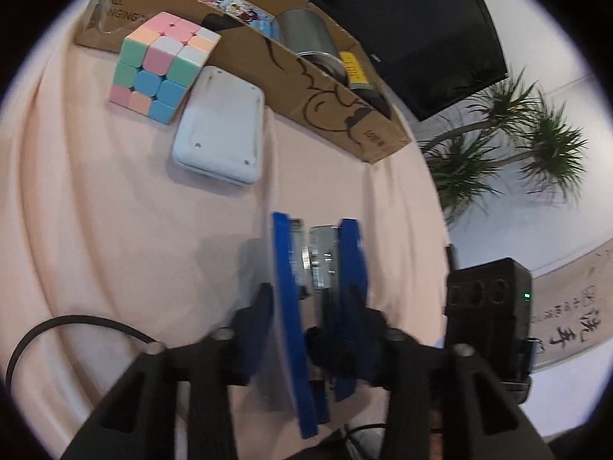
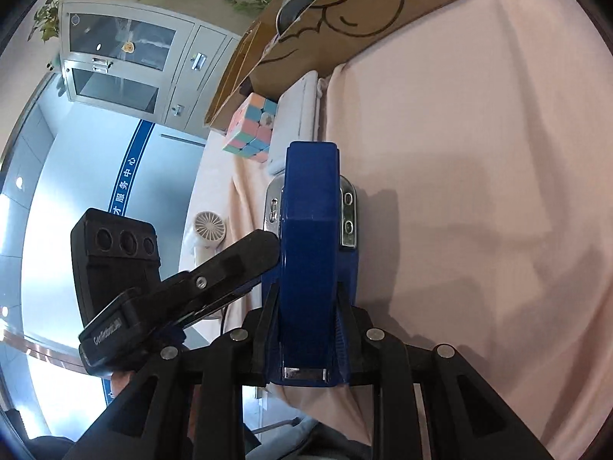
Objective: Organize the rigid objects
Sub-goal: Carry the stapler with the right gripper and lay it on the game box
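Note:
A pastel puzzle cube point(image 1: 163, 67) and a flat white device point(image 1: 220, 132) lie on the pink cloth beside a cardboard box point(image 1: 306, 88). Both show small in the right wrist view, the cube point(image 2: 251, 126) and the white device point(image 2: 297, 111). My left gripper point(image 1: 316, 230) has its blue fingers point(image 1: 285, 253) close together over the cloth, with metal parts showing between them; I cannot tell whether it holds anything. My right gripper point(image 2: 312, 153) is shut, its blue fingers point(image 2: 312, 207) pressed together above the cloth, nothing between them. The left gripper's black body point(image 2: 214, 268) crosses in front of the right one.
The box holds a metal tin point(image 1: 306, 34), a yellow-labelled item point(image 1: 354, 69) and a printed card point(image 1: 230, 4). A dark monitor point(image 1: 402, 19) and a plant point(image 1: 509, 134) stand beyond the table edge. A white fan point(image 2: 210, 228) sits left of the cloth.

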The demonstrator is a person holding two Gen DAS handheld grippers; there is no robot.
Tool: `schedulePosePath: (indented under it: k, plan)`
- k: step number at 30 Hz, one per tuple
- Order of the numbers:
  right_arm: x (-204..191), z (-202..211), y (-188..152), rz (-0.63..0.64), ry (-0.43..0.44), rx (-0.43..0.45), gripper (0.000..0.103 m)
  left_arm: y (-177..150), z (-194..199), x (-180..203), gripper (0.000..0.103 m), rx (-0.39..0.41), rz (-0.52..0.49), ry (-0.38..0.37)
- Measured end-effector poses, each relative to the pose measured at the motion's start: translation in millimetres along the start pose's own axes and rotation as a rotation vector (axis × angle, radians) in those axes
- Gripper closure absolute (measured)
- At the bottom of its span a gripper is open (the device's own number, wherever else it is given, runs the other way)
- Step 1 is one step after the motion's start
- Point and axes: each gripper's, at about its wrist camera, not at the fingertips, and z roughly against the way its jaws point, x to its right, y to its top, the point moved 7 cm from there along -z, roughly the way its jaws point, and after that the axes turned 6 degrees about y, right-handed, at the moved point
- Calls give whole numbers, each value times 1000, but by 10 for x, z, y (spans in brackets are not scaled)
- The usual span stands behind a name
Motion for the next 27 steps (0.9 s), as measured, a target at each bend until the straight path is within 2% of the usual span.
schedulePosePath:
  k: [3,5,8,12,16,19,21,23,24,27]
  plan:
    - [-130,-102,-20,30,9,-10,79,58,106,-17,73,30,-7,16]
    - [-225,-169,15,48,19,-11,79,119,192,-32,77,48,1,19]
    - [-492,-181,142,98,35,7,79,323,462,33,78,110,-17,22]
    - [-1119,-54,484,250,47,70,79,868,946,204,78,231,-86,7]
    - [-1687,-21,1048,352,64,135,79,1585,1229,277,77,321,-143,14]
    - [-1946,-203,1585,373,47,149,79,2124,1169,182,77,319,-137,9]
    - [-1995,-348,1884,359,34,142,79,2437,1010,38,78,285,-106,0]
    - [-1889,-510,2179,315,17,121,79,2615,847,-89,78,252,-82,-4]
    - [-1830,-609,2323,292,5,113,79,2702,736,-181,85,230,-55,-1]
    - [-1565,-808,2540,244,-46,97,79,2852,386,-460,85,160,11,-1]
